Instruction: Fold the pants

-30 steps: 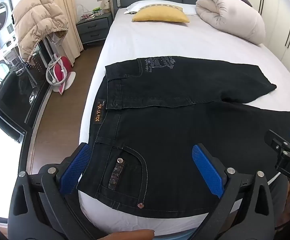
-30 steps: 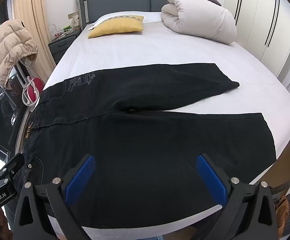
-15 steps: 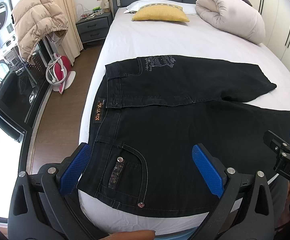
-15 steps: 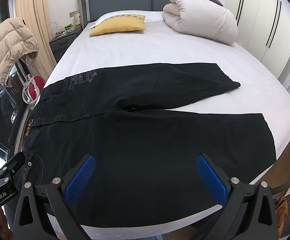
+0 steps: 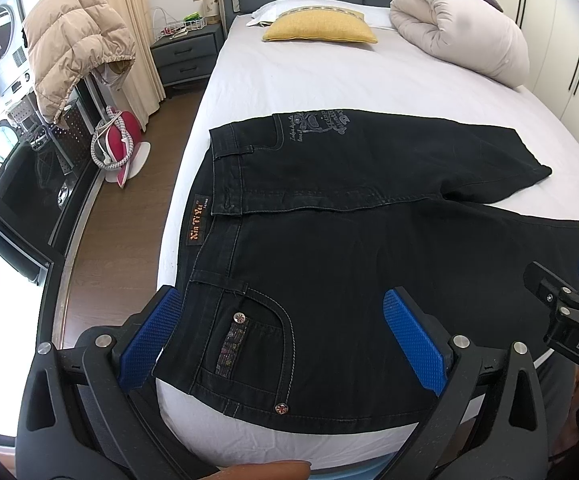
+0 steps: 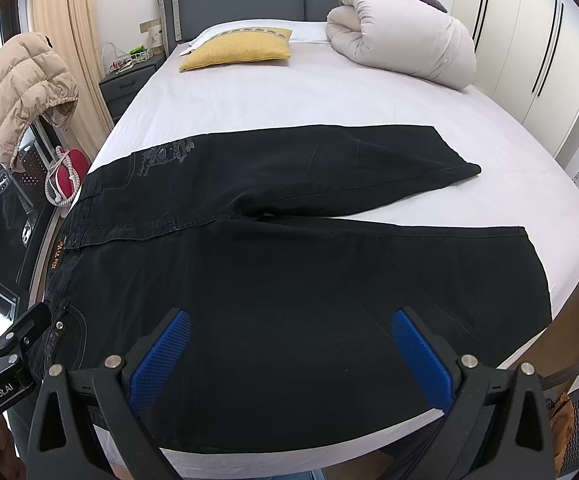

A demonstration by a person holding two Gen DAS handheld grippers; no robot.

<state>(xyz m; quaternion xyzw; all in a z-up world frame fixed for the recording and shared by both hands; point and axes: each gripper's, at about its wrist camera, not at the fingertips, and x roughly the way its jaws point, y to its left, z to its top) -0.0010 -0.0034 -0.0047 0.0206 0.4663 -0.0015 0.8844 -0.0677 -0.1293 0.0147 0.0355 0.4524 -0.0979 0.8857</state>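
Black jeans (image 5: 329, 264) lie spread flat across the white bed (image 5: 329, 84), near leg overhanging its edge. Left gripper (image 5: 285, 340) and right gripper (image 6: 289, 356) hover wide apart, empty. Grabbing one denim layer could skew the fold.

You are looking at black matt denim pants (image 5: 369, 248) with pale contrast stitching, shiny metal rivets and a stiff brown leather-look waistband patch (image 5: 197, 221), lying on the smooth white cotton bed sheet (image 5: 309, 84). Your left gripper (image 5: 281, 340) and right gripper (image 6: 289, 356) are showing matt black plastic arms, bright metal screws and blue rubbery fingertip pads (image 5: 413, 340) with a fine dimpled grid. Near the head edge of the bed, a coarse-woven mustard cloth cushion (image 5: 320, 32) and a puffy off-white rolled duvet (image 5: 461, 32) are resting. Beside the bed, glossy brown wood flooring (image 5: 129, 208) is catching light.
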